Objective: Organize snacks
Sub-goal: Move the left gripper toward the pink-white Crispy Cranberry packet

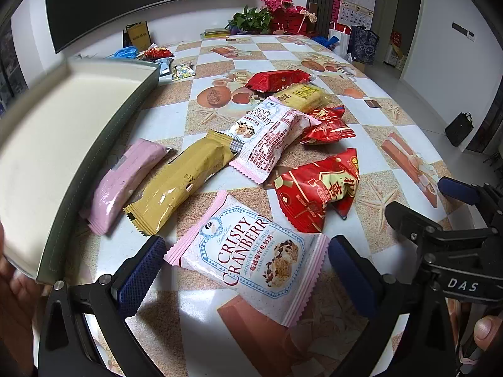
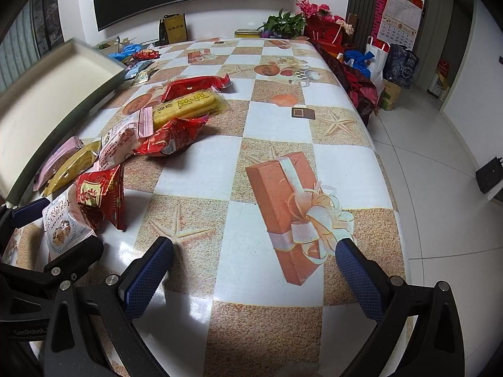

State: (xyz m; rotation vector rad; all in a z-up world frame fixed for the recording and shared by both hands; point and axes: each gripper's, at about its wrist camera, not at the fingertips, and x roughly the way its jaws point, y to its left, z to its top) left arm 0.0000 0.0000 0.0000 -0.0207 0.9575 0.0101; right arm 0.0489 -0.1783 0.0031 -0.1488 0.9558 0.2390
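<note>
Lying flat on the table, the nearest Crispy Cranberry packet occupies the lower centre of the left wrist view, directly between the blue pads of the left gripper. The jaws are spread wide on either side of the packet; neither pad visibly presses it. A thumb tip shows at the lower right edge of that view.

The right gripper hovers low over bare tablecloth, jaws released and holding nothing, with a printed gift-box pattern between its pads.

Remaining snacks lie loose in a cluster toward frame centre: a red triangular packet just right of the nearest packet, a gold wrapper and a pink wrapper to the left, a second Crispy Cranberry packet beyond, then a small red packet, a yellow biscuit pack and a long red pack.

The grey tray fills the left of the frame; its visible cream interior holds no snacks. The pink wrapper lies just beside its rim.
</note>
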